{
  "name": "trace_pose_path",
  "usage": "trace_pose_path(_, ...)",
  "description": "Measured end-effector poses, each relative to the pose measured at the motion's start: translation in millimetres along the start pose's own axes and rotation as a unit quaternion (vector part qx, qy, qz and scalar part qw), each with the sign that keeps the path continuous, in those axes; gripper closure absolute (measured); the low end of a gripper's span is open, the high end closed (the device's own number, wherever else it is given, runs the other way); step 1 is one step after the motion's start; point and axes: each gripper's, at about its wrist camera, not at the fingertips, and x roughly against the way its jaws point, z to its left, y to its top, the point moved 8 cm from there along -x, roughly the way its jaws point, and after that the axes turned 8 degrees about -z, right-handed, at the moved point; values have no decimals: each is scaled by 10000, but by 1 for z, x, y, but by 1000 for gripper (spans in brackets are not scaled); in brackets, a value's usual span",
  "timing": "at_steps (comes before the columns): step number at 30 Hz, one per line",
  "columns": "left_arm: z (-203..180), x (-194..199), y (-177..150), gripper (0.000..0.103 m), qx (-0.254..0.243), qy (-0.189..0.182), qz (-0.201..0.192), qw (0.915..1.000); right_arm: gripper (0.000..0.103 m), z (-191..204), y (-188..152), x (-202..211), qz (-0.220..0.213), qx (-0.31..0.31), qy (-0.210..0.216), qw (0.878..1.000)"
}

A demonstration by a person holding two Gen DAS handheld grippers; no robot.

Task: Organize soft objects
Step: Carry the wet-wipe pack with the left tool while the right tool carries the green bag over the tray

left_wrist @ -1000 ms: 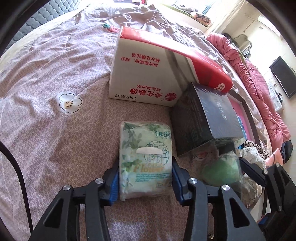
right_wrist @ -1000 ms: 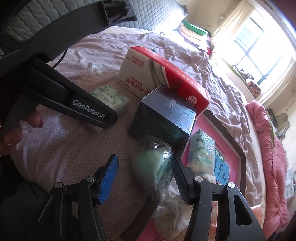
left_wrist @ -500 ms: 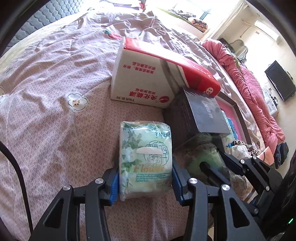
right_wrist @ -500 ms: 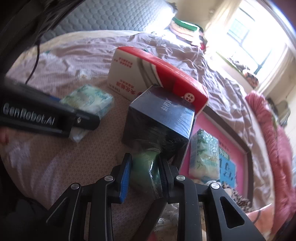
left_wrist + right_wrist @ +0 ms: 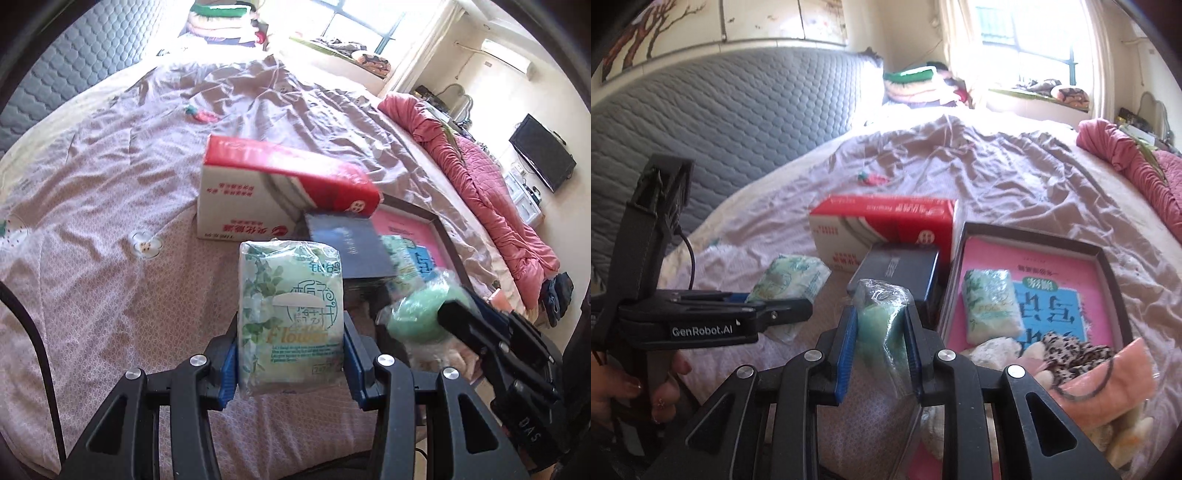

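Both of our grippers have come up off the bed since a second ago, and the right gripper [image 5: 878, 345] has just been closing on the squishy green sponge in a clear crinkly wrapper [image 5: 877, 321], which now sits squeezed between its blue pads at the middle bottom of the right view. Our left gripper [image 5: 290, 356] pinches the soft pack of tissues with green leaves printed on it [image 5: 290, 314] by its lower end. Both things look light and squashy, and the wrappers may be slippery, so we hold them around the middle. On the right of that view, the dark-rimmed shallow box with a pink bottom [image 5: 1106, 258] has room, but the red and white cardboard box [image 5: 882, 230] and dark blue box [image 5: 899, 275] stand close by.
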Motion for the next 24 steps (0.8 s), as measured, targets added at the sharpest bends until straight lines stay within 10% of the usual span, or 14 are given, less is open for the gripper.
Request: trace_pose_path(24,-118,-7,8,56,-1271,-114,91,9918,77,-108,31,98,-1144,-1400,-800,9803)
